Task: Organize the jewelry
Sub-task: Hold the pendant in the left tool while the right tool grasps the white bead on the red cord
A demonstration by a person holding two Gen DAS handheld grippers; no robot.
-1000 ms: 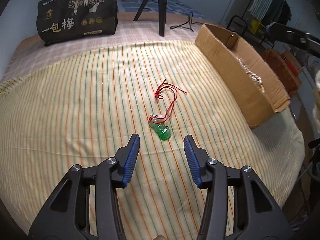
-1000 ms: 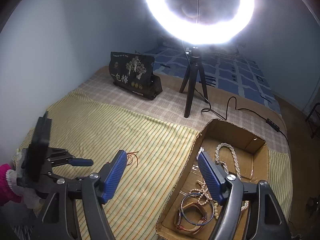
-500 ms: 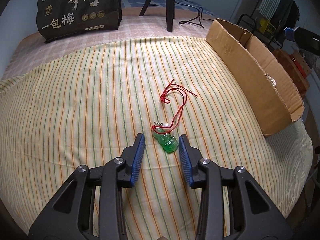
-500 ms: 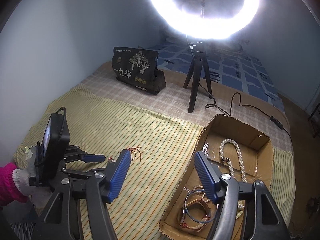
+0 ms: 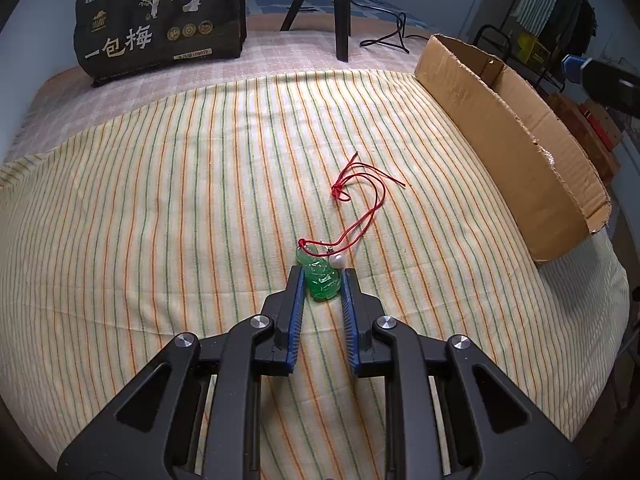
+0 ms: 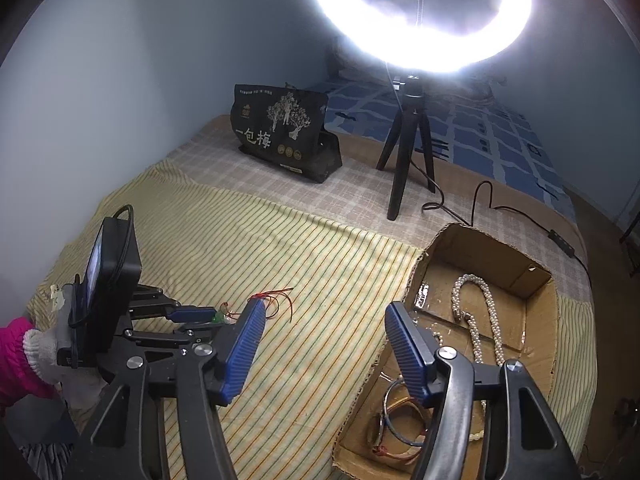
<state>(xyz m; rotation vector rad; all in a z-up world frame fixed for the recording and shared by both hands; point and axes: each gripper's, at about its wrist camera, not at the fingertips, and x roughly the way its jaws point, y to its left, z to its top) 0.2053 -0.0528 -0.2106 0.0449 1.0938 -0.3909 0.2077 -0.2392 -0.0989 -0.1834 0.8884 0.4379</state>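
Observation:
A green pendant (image 5: 321, 278) on a red cord (image 5: 362, 216) lies on the striped cloth, with a small white bead (image 5: 337, 260) beside it. My left gripper (image 5: 322, 280) has its two blue pads closed against the pendant's sides. In the right wrist view the pendant (image 6: 218, 317) shows small between the left gripper's fingers (image 6: 192, 314). My right gripper (image 6: 324, 342) is open and empty, held in the air over the near edge of the cardboard box (image 6: 532, 280), which holds a pearl necklace (image 6: 480, 312) and bangles (image 6: 394, 420).
A black printed bag (image 5: 160, 20) stands at the back of the bed. A ring light on a tripod (image 6: 408, 160) stands behind the box, its cable (image 6: 500, 208) trailing right. The cardboard box (image 5: 508, 136) borders the cloth's right side. The striped cloth (image 5: 160, 220) covers the bed.
My left gripper has moved forward and down over the pendant and closed its pads on it. My right gripper has drifted slightly, still open.

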